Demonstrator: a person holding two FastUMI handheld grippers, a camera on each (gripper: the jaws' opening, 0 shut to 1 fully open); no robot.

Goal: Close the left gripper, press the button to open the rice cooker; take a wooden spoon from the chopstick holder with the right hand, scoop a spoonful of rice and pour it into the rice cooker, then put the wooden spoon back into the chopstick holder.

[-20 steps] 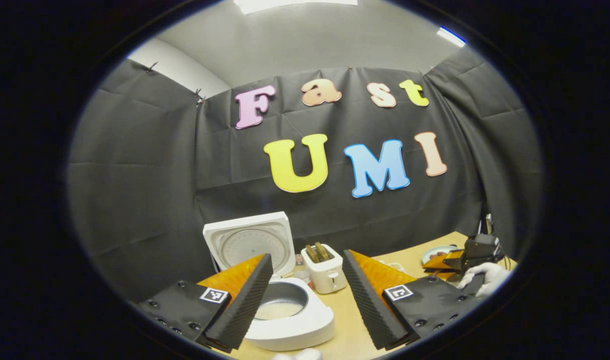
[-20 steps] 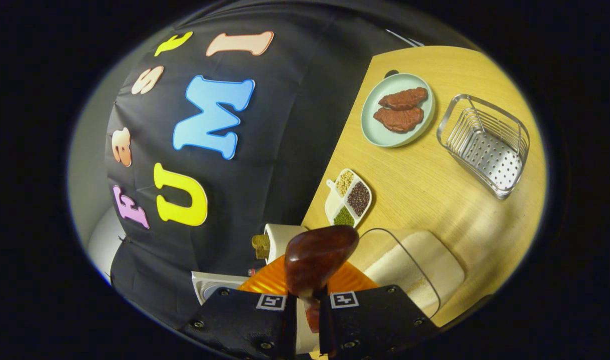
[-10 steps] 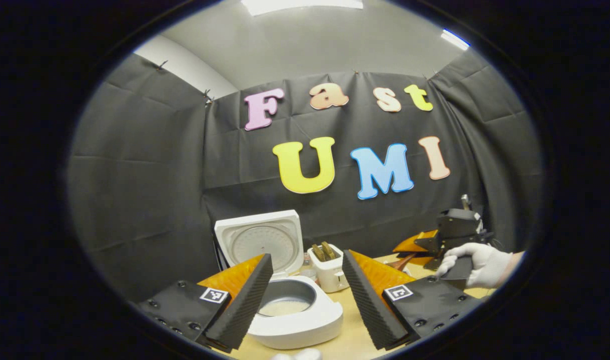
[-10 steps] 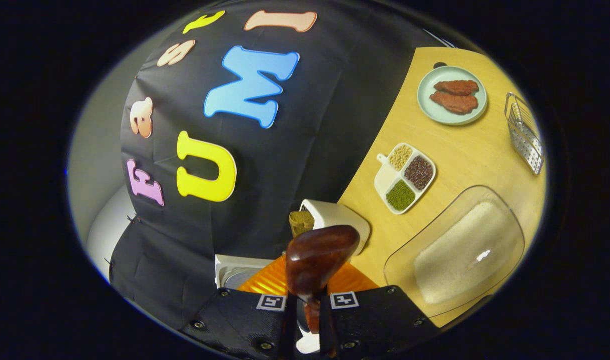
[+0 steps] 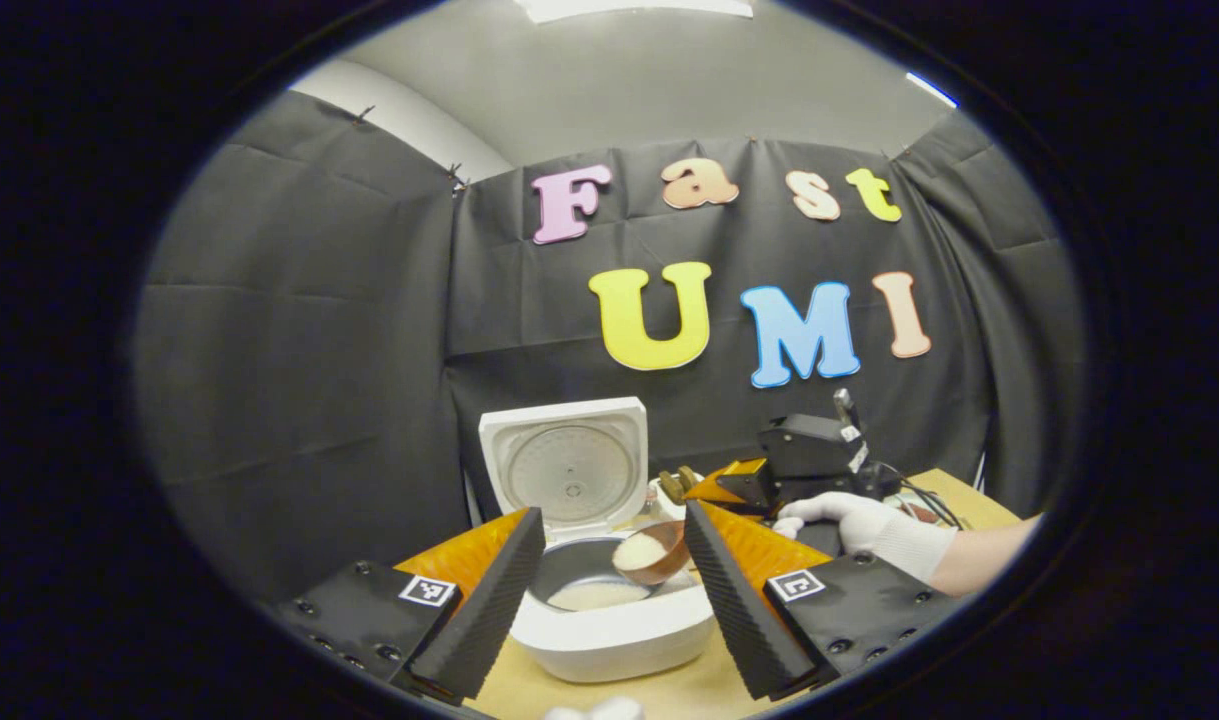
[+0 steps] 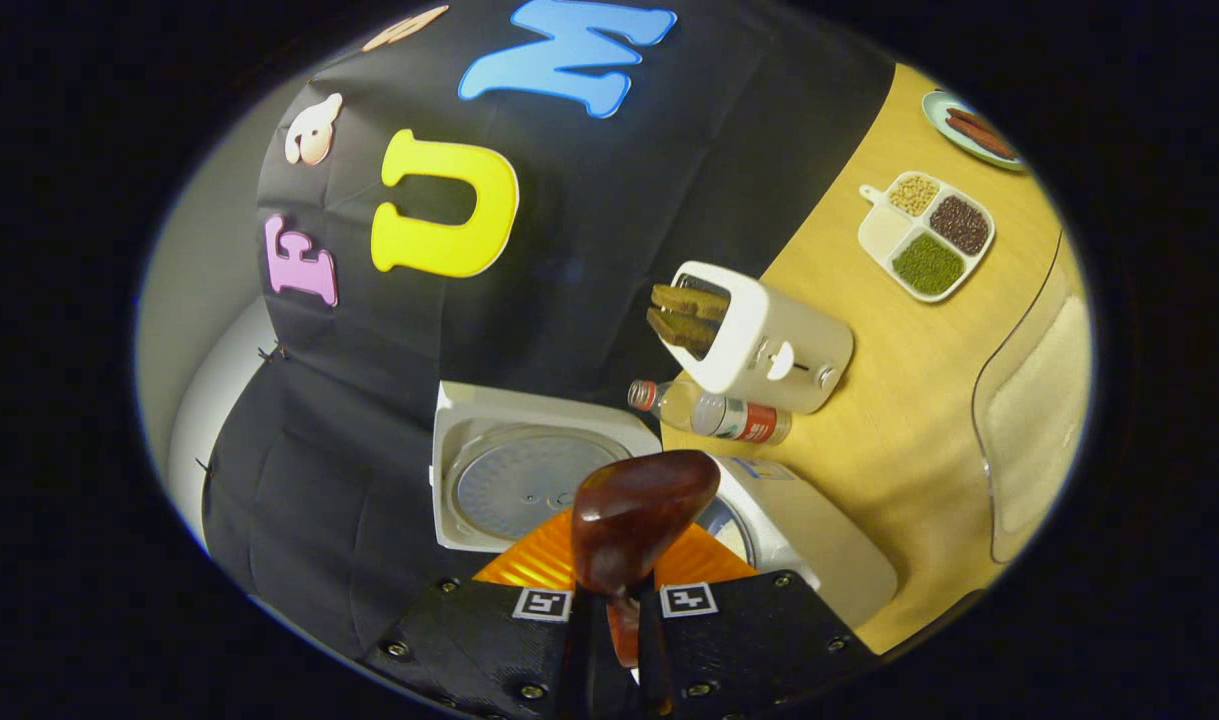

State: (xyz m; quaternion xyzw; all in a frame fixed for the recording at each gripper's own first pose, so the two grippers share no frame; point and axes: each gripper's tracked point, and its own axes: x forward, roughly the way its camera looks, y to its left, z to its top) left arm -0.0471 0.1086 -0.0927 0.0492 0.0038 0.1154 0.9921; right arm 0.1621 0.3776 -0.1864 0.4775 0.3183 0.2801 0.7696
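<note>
The white rice cooker stands open with its lid up and some rice in the pot. My left gripper is open just in front of the cooker, holding nothing. My right gripper, held by a gloved hand, is shut on the handle of the wooden spoon. In the left gripper view the spoon's bowl carries rice and hangs over the pot's right side, with the right gripper behind it. The right gripper view shows the cooker's lid and body below the spoon.
A white toaster with bread and a lying water bottle sit right behind the cooker. Farther along the wooden table are a divided dish of grains, a plate and the clear rice container.
My right gripper has carried the spoon from above the rice container across to the open cooker; the spoon now hangs over the pot. The left gripper stays open, shifted slightly.
</note>
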